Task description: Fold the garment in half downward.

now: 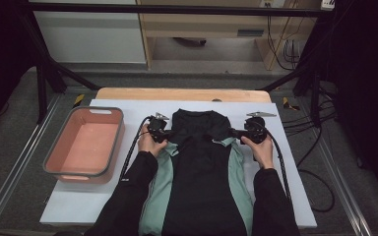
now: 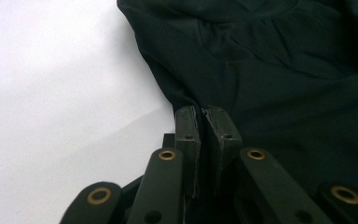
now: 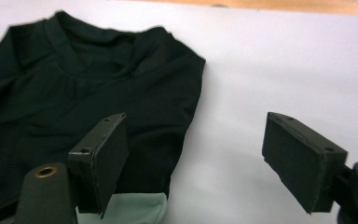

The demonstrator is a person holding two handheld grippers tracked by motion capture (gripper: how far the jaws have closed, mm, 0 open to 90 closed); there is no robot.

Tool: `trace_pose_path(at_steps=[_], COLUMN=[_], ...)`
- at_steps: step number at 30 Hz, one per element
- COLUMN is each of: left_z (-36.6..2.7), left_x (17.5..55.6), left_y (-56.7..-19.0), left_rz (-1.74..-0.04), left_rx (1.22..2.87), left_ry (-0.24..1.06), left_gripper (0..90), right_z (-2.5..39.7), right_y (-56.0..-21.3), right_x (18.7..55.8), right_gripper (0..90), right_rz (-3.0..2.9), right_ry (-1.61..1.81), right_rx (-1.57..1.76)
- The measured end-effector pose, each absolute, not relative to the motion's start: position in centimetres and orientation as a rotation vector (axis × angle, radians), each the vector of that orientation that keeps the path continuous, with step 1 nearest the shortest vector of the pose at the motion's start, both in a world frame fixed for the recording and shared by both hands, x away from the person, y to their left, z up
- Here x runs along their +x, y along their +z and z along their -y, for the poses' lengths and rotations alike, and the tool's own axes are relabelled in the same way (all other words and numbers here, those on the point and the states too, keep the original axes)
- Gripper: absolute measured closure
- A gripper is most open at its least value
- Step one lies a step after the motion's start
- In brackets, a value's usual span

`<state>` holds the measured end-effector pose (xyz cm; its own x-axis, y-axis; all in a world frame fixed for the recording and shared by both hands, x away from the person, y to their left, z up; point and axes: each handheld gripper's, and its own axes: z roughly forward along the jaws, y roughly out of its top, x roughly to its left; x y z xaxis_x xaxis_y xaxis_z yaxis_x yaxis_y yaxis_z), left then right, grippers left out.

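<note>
Shirt mid-table, basket to its left, hand-held grippers flanking its shoulders.

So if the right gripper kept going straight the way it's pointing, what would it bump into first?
Probably the black shirt with pale green side panels. The right gripper stands with its jaws wide open, one jaw already over the shirt's edge, the other over the bare white table cover. How high it sits above the cloth is unclear.

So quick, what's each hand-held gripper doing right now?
Left hand-held gripper: closed, pinching the edge of the black shirt.
Right hand-held gripper: open, holding nothing, jaws straddling the shirt's edge.
</note>
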<state>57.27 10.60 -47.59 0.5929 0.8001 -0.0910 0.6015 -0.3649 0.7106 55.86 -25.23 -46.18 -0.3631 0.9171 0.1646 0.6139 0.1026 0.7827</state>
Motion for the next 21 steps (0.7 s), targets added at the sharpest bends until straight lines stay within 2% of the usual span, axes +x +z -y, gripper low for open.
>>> trace_pose_path(at_steps=[8, 14, 21], left_z=[-10.6, -10.6, -10.7], left_x=[57.3, 57.3, 57.3], left_y=[-47.6, -47.6, -47.6], left_rz=[-1.104, -1.104, -1.1], left_rx=[2.096, 2.098, 2.097], left_ry=[0.349, 0.35, 0.346], left_gripper=[82.8, 82.8, 82.8], right_z=[24.8, 24.3, 23.4], right_y=[-47.7, -47.3, -47.6], right_x=[56.5, 56.7, 56.9], right_gripper=[31.5, 36.0, 45.4], right_rz=[-2.067, -2.105, -2.171], right_ry=[1.118, 1.094, 1.036], right_rx=[1.512, 1.481, 1.462])
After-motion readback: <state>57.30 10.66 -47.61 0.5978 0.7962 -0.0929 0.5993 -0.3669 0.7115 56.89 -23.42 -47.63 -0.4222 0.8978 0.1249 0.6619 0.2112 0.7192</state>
